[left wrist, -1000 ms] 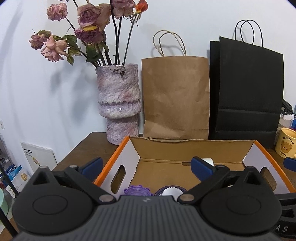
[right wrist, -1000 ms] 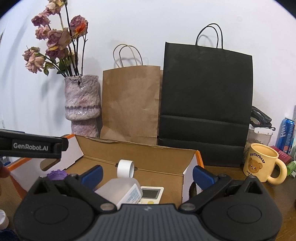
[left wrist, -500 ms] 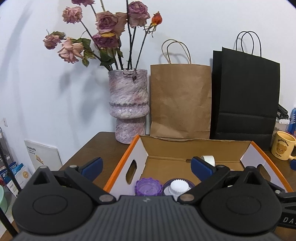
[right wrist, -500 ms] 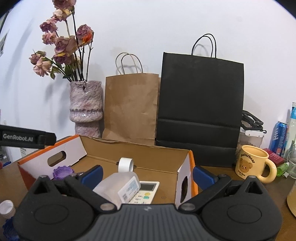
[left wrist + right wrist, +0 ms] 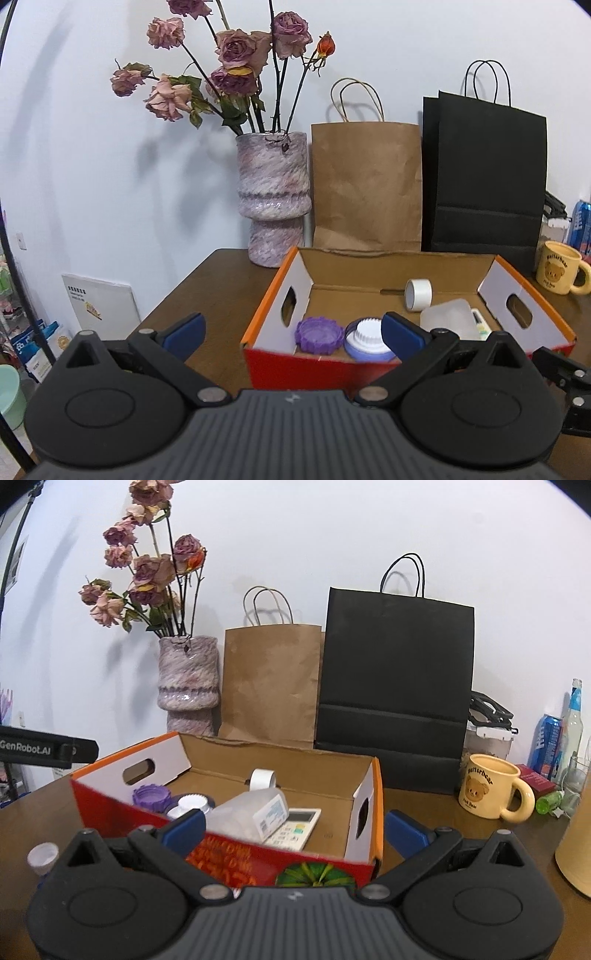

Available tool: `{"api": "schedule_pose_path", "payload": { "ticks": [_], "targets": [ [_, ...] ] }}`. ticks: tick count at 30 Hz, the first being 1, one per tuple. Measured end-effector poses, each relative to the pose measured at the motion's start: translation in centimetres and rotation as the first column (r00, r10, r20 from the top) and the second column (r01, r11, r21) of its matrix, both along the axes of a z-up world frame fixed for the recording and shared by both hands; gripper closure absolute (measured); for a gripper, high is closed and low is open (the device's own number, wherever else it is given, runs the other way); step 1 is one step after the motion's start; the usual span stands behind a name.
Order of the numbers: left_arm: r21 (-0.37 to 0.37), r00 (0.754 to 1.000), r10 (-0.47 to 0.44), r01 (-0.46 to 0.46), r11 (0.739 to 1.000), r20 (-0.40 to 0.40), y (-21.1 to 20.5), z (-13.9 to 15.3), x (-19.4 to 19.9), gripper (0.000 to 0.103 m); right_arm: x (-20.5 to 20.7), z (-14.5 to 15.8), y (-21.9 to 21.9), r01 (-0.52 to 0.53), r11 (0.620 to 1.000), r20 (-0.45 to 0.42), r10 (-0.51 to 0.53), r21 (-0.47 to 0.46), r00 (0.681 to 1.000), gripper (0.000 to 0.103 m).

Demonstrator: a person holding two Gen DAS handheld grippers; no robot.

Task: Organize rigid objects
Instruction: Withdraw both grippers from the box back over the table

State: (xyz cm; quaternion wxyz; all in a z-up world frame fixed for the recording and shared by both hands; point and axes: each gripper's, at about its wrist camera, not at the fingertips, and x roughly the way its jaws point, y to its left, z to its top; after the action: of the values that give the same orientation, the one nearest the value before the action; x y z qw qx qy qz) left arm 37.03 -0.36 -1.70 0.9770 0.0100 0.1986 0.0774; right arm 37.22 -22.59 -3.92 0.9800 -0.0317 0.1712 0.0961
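Note:
An open cardboard box [image 5: 406,266] with orange rim and red front stands on the brown table; it also shows in the right wrist view [image 5: 229,853]. Inside lie a purple ridged lid [image 5: 319,334], a lilac jar with a white cap [image 5: 369,339], a white tape roll [image 5: 418,293], a clear plastic bottle [image 5: 251,814] and a remote control [image 5: 295,827]. My left gripper [image 5: 291,332] is open and empty, above the box's front left. My right gripper [image 5: 293,829] is open and empty, in front of the box's near wall.
A vase of dried roses [image 5: 273,199], a brown paper bag [image 5: 365,188] and a black paper bag [image 5: 484,184] stand behind the box. A yellow bear mug [image 5: 487,792], cans and bottles [image 5: 546,746] are at the right. A small white-capped bottle [image 5: 43,854] sits left.
Both grippers have pulled back and up from the box, so its red front wall and more of the contents show. Both stay open and empty.

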Motion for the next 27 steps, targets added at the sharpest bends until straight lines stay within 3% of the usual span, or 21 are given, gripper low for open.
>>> {"api": "schedule_pose_path", "payload": {
  "ticks": [27],
  "targets": [
    [0.031,0.999,-0.041,0.042,0.999,-0.029,3.0,-2.3,-9.6,0.0,-9.1,-1.2,2.6,-0.014,1.0,-0.045,0.015,0.008,0.999,0.0]
  ]
}}
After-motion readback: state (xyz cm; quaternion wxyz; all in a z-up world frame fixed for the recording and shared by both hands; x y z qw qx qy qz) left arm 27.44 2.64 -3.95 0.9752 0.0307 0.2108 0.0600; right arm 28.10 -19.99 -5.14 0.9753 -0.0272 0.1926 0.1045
